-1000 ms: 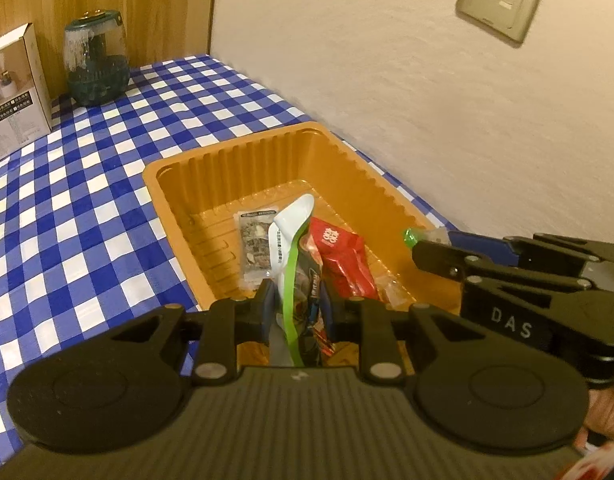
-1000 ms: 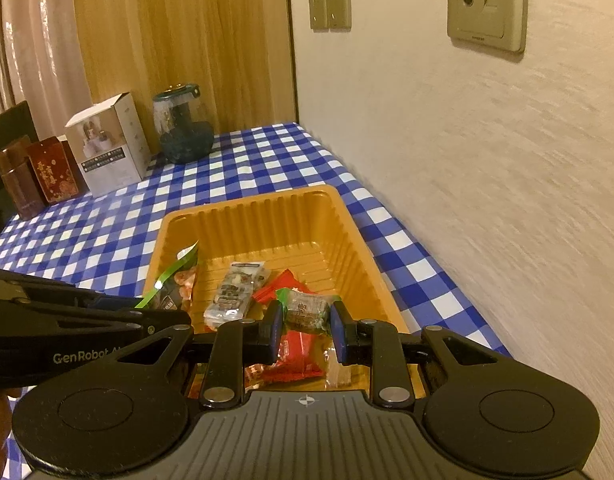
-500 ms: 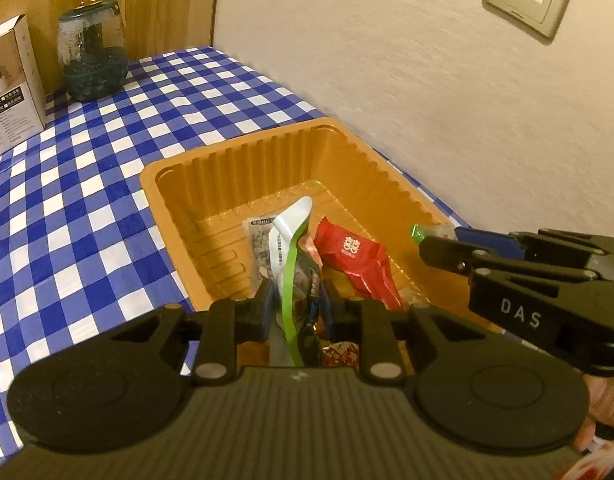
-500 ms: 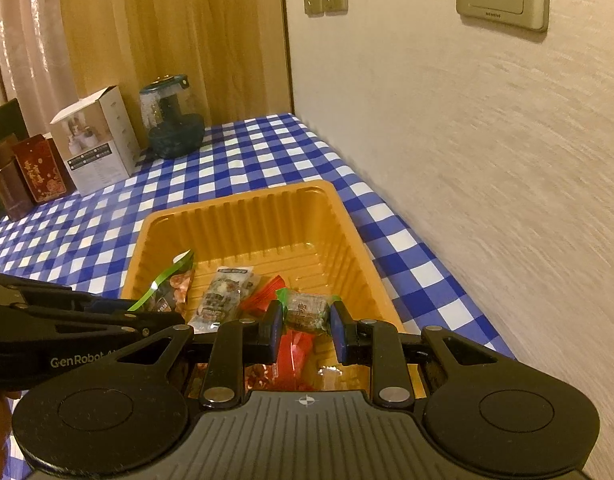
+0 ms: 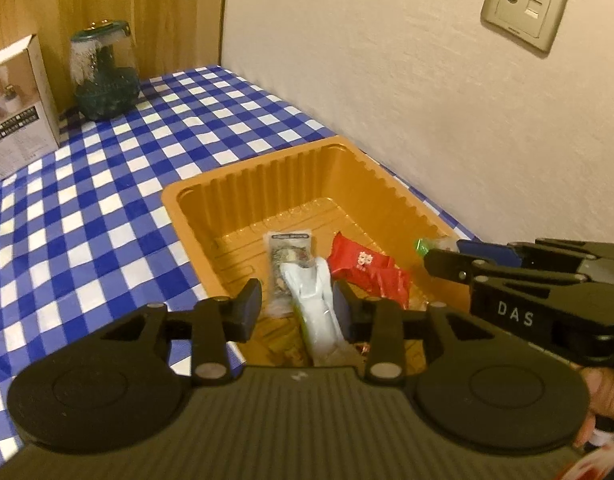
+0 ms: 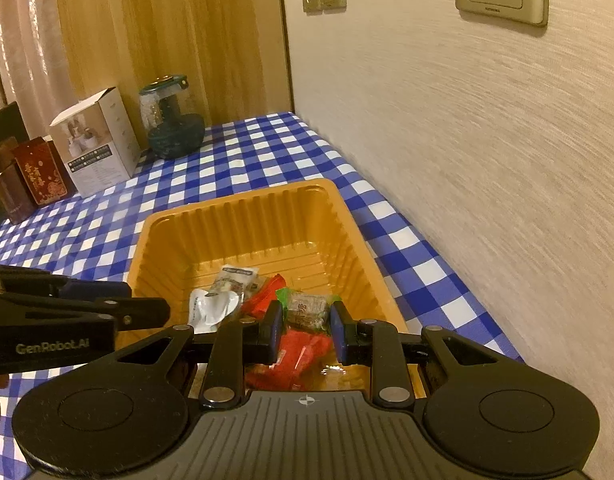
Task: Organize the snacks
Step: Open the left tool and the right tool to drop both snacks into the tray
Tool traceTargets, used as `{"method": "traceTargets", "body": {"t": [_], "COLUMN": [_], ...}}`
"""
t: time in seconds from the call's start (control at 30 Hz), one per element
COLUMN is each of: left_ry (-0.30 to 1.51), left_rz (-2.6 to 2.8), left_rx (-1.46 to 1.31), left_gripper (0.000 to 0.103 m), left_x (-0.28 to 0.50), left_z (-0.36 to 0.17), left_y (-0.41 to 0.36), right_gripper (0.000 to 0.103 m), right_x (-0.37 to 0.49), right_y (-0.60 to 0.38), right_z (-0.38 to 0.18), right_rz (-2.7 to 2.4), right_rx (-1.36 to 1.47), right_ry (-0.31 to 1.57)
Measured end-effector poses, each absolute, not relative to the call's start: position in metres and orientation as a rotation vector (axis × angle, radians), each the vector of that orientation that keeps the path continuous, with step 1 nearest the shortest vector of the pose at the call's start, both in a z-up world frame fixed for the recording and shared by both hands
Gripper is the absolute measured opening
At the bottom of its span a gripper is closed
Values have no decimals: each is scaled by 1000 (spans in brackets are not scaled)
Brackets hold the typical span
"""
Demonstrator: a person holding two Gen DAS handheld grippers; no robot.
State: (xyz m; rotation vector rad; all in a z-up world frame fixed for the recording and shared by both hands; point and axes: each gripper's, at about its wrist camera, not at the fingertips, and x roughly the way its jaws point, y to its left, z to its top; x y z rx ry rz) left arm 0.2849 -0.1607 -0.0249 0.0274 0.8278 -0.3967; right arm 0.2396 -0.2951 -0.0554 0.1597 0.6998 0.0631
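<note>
Left tongs [image 5: 297,304] are opening: a second ago they pinched the green-and-white packet [image 5: 315,312] upright, now there's a clear gap on the left side of it and the packet lies tilted with its pale back showing, resting against the right finger only. It sits inside the orange tray [image 5: 243,178], partly over the clear-wrapped snack bar [image 5: 287,258]. Right tongs [image 6: 306,330] are unchanged, narrow and gripping a small brown snack with a green wrapper end [image 6: 307,308], held just above the tray's near end. Tray contents: clear-wrapped bar near the middle, red packet [image 5: 367,270] to its right, the released green-and-white packet at the near side, and more red wrappers [image 6: 303,354] under the right tongs. Far half of the tray floor is bare. Tray sits on the blue-checked tabletop [image 5: 87,208], close to the wall [image 6: 487,160]. At the tabletop's far end: a green glass jar [image 6: 171,120], a white box [image 6: 95,140] beside it, and a dark red box [image 6: 39,172] further left. A bit of the person's hand [image 5: 601,396] shows under the right tongs' body.
</note>
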Motion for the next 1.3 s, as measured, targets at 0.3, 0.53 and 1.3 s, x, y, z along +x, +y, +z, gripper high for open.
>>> {"method": "traceTargets", "body": {"t": [0.3, 0.53, 1.3], "left_ry": [829, 824, 804], "left_rz": [-385, -384, -369], "left_rx": [31, 25, 23], "left_gripper": [35, 35, 71], "left_x": [275, 275, 246], "left_z": [-18, -18, -9], "left_y": [-151, -148, -140], "right_gripper": [26, 26, 60], "right_x": [235, 239, 216], "right_y": [-286, -283, -304], "right_z": [-44, -43, -30], "right_rz": [89, 99, 69], "right_rx": [168, 172, 250], "right_ry": [686, 685, 683]}}
